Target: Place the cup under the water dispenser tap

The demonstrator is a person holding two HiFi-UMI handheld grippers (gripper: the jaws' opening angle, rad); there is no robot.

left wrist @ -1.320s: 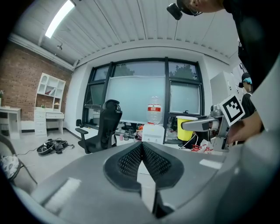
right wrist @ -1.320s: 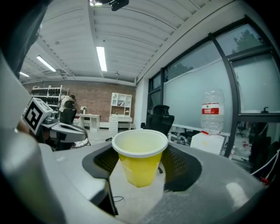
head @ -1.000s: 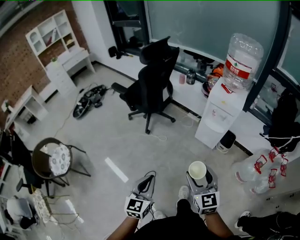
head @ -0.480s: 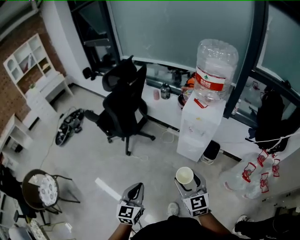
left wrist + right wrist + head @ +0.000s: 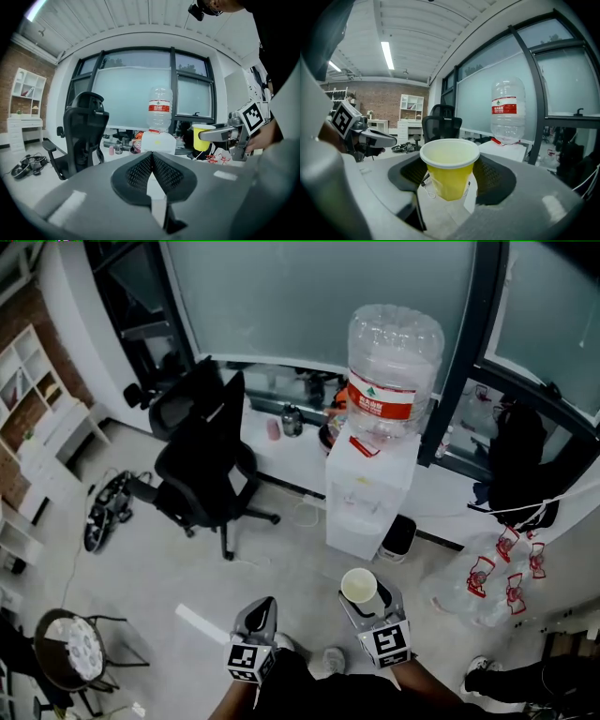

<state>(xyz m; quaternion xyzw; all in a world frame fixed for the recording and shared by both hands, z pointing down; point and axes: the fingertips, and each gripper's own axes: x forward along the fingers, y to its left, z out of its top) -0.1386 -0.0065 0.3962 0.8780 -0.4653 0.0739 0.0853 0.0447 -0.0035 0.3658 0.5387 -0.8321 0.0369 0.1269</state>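
Note:
A yellow paper cup (image 5: 359,585) (image 5: 449,180) stands upright between the pads of my right gripper (image 5: 368,600) (image 5: 452,174), which is shut on it. The cup (image 5: 202,138) looks empty. Ahead stands the white water dispenser (image 5: 367,493) (image 5: 509,151) (image 5: 158,142) with a large clear bottle (image 5: 392,371) on top; a stretch of floor separates it from the cup. Its taps are too small to make out. My left gripper (image 5: 261,613) (image 5: 151,157) is shut with nothing in it, level with the right one and to its left.
A black office chair (image 5: 202,460) stands left of the dispenser. A small black bin (image 5: 398,535) sits at the dispenser's right foot. Several empty water bottles (image 5: 497,577) lie on the floor at the right. A low ledge (image 5: 281,451) with small items runs under the window.
Both grippers have travelled forward across the floor toward the dispenser, which now looks larger and nearer. The cup stays held in the right gripper; the left stays shut.

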